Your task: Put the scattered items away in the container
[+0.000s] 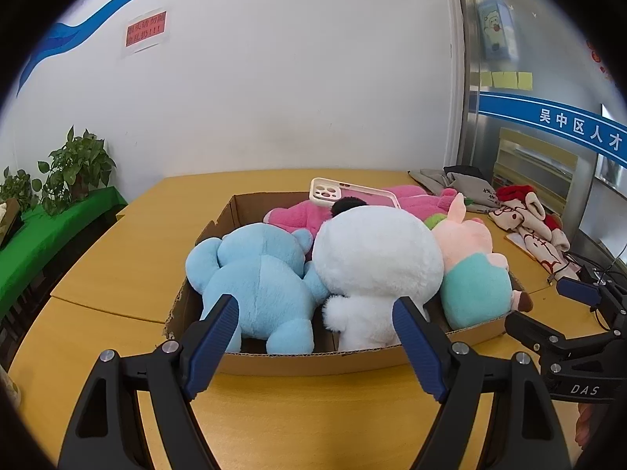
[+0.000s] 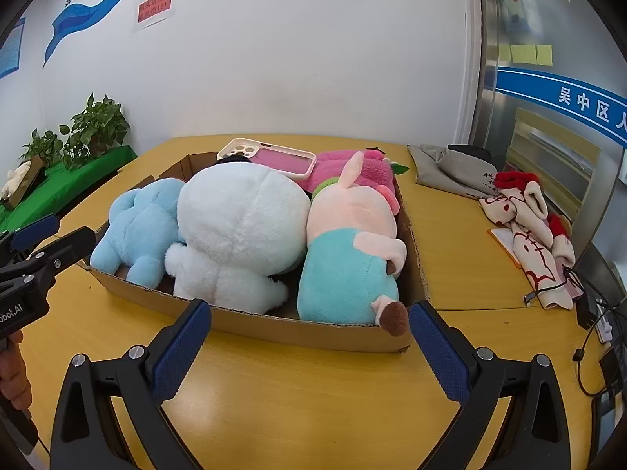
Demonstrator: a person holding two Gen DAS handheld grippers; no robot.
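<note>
Left wrist view: the left gripper (image 1: 315, 323) is spread wide and empty; the cardboard box (image 1: 313, 360) is already packed with plush toys (image 1: 376, 258).

Right wrist view: the right gripper (image 2: 309, 333) is wide and empty too; socks (image 2: 529, 227) are left out, so probably nearly done.

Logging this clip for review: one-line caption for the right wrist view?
Open right tongs hover before a cardboard box packed with plush toys, a phone case resting on top.

Potted plants (image 2: 96, 125) on green cloth (image 2: 70, 188); red notice (image 1: 145, 31) on wall; grey bag (image 2: 454, 170), maybe clothing, beside patterned fabric (image 2: 529, 231).
</note>
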